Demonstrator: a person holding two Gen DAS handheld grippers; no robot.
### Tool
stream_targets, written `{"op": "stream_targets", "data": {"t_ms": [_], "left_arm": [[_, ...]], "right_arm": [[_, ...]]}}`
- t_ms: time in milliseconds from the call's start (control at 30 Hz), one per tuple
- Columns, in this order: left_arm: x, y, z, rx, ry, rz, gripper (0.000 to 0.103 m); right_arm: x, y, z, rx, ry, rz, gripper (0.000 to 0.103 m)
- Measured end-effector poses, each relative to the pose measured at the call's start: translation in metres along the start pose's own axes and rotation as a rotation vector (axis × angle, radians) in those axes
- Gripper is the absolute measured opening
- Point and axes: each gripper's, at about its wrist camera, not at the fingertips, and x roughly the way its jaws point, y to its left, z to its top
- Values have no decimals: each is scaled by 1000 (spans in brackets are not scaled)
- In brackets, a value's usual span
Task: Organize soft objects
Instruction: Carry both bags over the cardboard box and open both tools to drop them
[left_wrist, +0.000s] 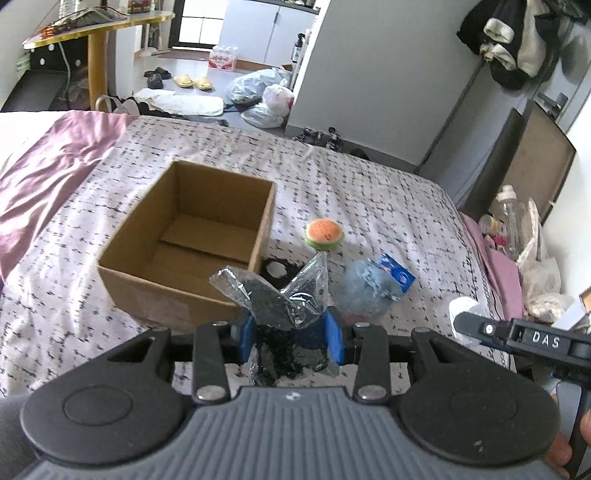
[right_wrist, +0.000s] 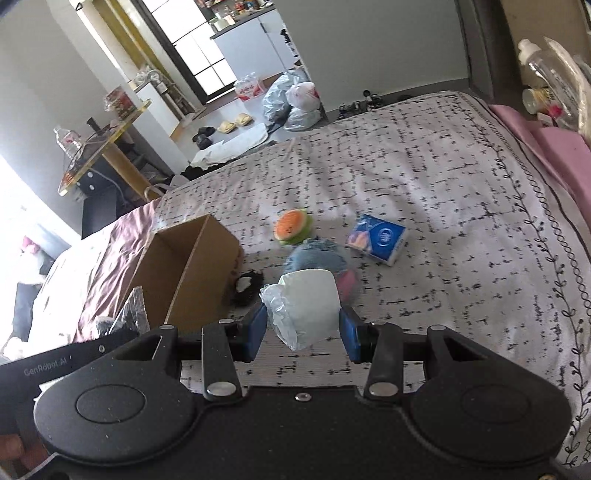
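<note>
Left gripper (left_wrist: 291, 338): jaws clamped on a black bundle in clear plastic wrap (left_wrist: 284, 302), held above the near wall of the open cardboard box (left_wrist: 192, 236). Right gripper (right_wrist: 303, 334): jaws clamped on a white plastic-wrapped pack (right_wrist: 304, 304), held over the bed (right_wrist: 443, 177) just right of the box. Still lying on the bed beyond: a watermelon-slice plush (right_wrist: 293, 226), a blue fuzzy item (right_wrist: 317, 258), a blue tissue packet (right_wrist: 377, 239) and a small black-and-white item (right_wrist: 245, 286) beside the box. Step in hand, by appearance: carrying two soft items to the box, which looks empty. The next move calls for bringing each load over the opening, then parting the jaws.
</note>
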Motion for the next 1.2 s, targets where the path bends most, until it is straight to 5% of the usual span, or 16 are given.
{"op": "stream_targets", "data": {"t_ms": [533, 1200], "left_arm": [[10, 67, 39, -65, -29, 65, 38], [90, 121, 56, -145, 59, 62, 39]], "right_arm": [[38, 61, 13, -54, 41, 53, 42], [105, 128, 27, -74, 114, 102, 43]]}}
